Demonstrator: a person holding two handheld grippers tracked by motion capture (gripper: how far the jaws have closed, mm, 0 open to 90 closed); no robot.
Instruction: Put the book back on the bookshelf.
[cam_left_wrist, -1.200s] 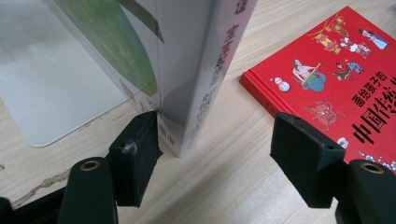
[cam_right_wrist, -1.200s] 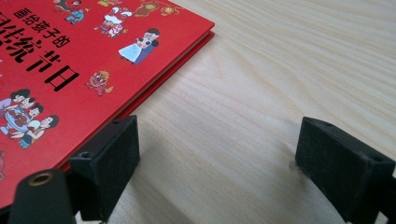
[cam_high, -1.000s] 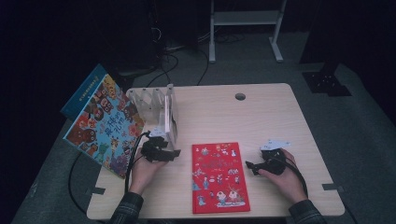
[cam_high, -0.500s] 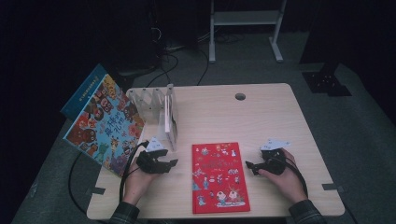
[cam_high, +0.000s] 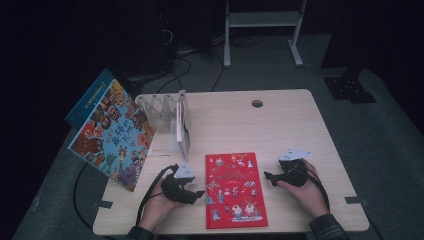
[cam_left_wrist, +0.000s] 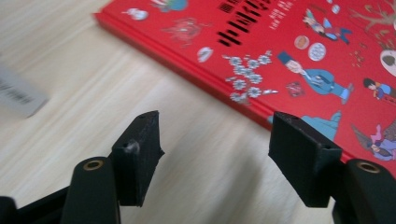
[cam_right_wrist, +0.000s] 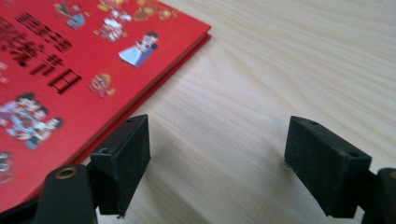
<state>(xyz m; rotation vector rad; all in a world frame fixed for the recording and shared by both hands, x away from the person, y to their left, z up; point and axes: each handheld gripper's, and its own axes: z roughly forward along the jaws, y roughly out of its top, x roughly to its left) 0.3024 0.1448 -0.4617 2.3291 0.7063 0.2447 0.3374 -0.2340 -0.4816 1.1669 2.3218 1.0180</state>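
The red book (cam_high: 234, 189) lies flat on the counter (cam_high: 280, 125) near its front edge. The left hand-held gripper (cam_high: 200, 194), jaws just opening and empty, sits at the book's left edge; the right hand-held gripper (cam_high: 267, 176), jaws narrowing yet apart, faces its right edge across bare wood.

We note a table (cam_high: 280, 125) of pale, matt wood grain; a red book (cam_high: 235, 192) with a smooth, faintly glossy card cover; gripper jaws of matt, slightly rough black plastic with brass-coloured inserts.
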